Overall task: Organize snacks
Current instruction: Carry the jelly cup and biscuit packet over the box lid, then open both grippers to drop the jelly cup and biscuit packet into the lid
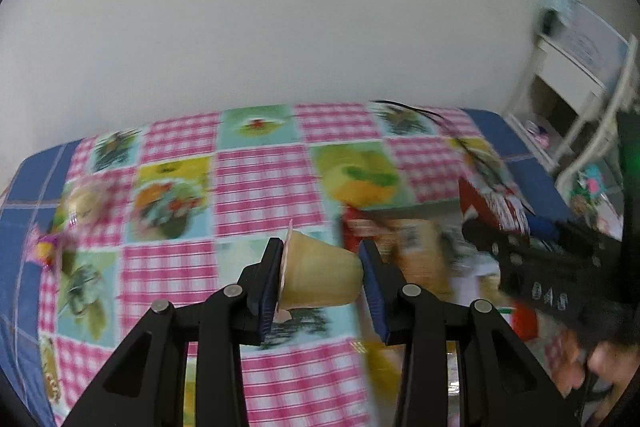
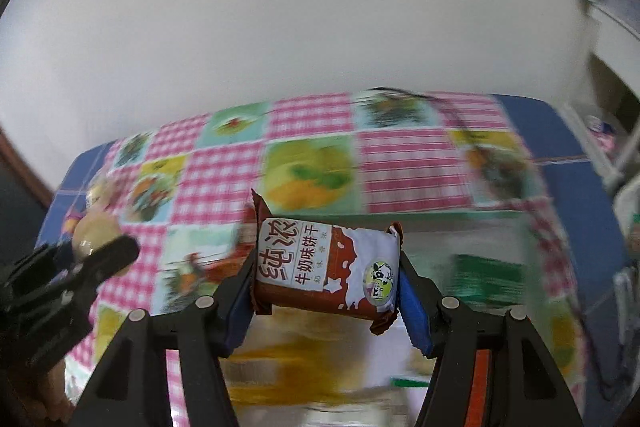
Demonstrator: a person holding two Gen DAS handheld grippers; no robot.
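Above patchwork tablecloth (image 1: 264,179), left tool (image 1: 322,279) clamps a pudding cup (image 1: 320,279); right tool (image 2: 326,275) a biscuit packet (image 2: 326,267).

jelly cup (image 1: 320,273) — between left jaws | biscuit packet (image 2: 326,267) — between right jaws | both above tablecloth (image 1: 264,179)

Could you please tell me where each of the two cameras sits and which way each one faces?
Left wrist: behind the left tool, angled down at the tablecloth; holds a pudding cup; right tool shows.
Right wrist: behind the right tool, angled down; holds a biscuit packet; left tool at left.
Shared: tablecloth, white wall.
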